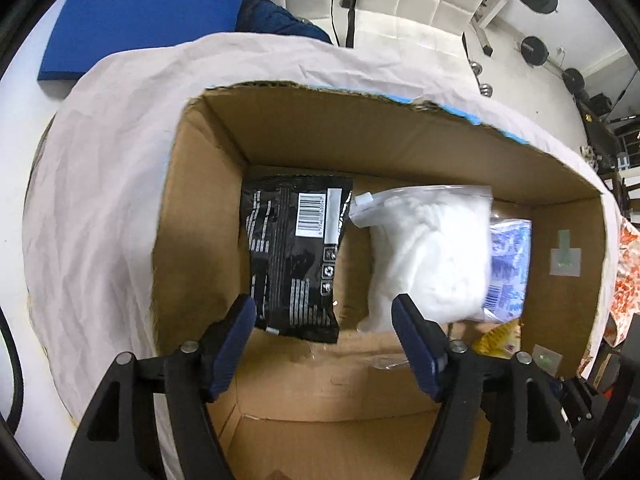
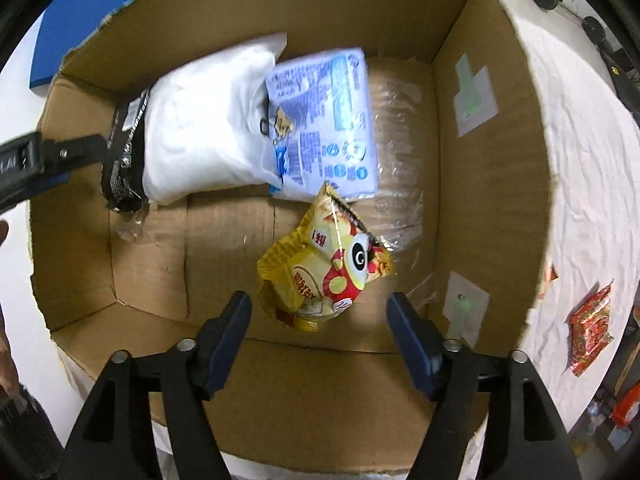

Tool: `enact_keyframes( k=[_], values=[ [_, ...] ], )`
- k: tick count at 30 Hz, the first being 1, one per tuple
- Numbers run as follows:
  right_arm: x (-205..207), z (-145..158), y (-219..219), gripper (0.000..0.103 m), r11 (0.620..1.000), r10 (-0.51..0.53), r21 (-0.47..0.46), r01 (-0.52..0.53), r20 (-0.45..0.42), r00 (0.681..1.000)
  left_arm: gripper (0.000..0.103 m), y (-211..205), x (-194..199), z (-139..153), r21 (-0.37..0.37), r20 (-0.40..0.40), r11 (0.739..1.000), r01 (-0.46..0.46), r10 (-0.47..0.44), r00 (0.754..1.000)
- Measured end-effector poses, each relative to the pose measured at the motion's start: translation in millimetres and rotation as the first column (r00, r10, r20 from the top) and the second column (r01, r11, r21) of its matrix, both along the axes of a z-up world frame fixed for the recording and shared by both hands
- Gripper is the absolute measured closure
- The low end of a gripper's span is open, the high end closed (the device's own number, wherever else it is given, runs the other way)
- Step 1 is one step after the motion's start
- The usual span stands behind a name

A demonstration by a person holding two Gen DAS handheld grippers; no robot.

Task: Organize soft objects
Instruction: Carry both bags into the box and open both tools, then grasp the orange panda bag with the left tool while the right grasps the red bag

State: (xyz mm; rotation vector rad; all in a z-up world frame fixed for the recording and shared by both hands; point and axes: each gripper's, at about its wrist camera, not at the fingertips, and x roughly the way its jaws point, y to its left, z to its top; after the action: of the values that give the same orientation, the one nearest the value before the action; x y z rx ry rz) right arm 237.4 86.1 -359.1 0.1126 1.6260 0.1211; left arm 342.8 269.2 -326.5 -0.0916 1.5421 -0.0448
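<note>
1. Left wrist view: the left gripper (image 1: 324, 312) is held released and empty above the brown cardboard box (image 1: 192, 208); the black foil packet (image 1: 296, 256) lies ahead, long axis running away from the jaws.
2. Right wrist view: the right gripper (image 2: 318, 312), likewise released, is poised nearest the yellow crinkled snack bag (image 2: 324, 276) on the box floor; a red packet (image 2: 592, 328) is left on the sheet-covered desk (image 2: 580, 160).

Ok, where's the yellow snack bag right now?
In the right wrist view, the yellow snack bag is inside the cardboard box, just ahead of the open right gripper, overlapping the blue-and-white packet.
</note>
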Motion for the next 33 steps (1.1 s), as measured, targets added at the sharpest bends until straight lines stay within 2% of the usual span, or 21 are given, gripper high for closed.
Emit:
enact_keyframes(
  k=[3,5,6,10,15,26,33],
  values=[
    [1,15,-6,0.024,1.000,0.001,-0.005,-0.001,0.024,1.000,0.020,1,-12,14,-0.008,0.028,1.000,-0.009,0.009,1.000],
    [1,25,-7,0.010,1.000,-0.005,-0.006,0.006,0.054,0.999,0.012,2,-19,23,-0.012,0.050,1.000,-0.010,0.011,0.999],
    [0,30,-8,0.008,1.000,-0.008,-0.011,0.009,0.070,0.997,0.008,2,-22,27,-0.010,0.060,1.000,-0.013,0.014,0.998],
    [-1,52,-13,0.000,0.999,-0.007,-0.035,0.011,0.130,0.991,0.006,-1,-34,43,-0.001,0.091,1.000,-0.019,0.019,0.996],
    [-9,85,-19,0.000,0.998,-0.013,-0.050,0.024,0.212,0.977,0.005,-4,-55,67,0.003,0.164,1.000,-0.022,0.021,0.986],
    [-60,156,-33,0.000,0.999,-0.030,-0.007,0.035,0.343,0.939,0.005,-22,-120,141,0.050,0.342,0.999,0.000,-0.017,0.940],
    [-83,179,-38,0.000,0.999,-0.039,0.039,0.026,0.376,0.926,0.005,-32,-146,166,0.064,0.378,0.998,0.011,-0.034,0.925]
  ],
)
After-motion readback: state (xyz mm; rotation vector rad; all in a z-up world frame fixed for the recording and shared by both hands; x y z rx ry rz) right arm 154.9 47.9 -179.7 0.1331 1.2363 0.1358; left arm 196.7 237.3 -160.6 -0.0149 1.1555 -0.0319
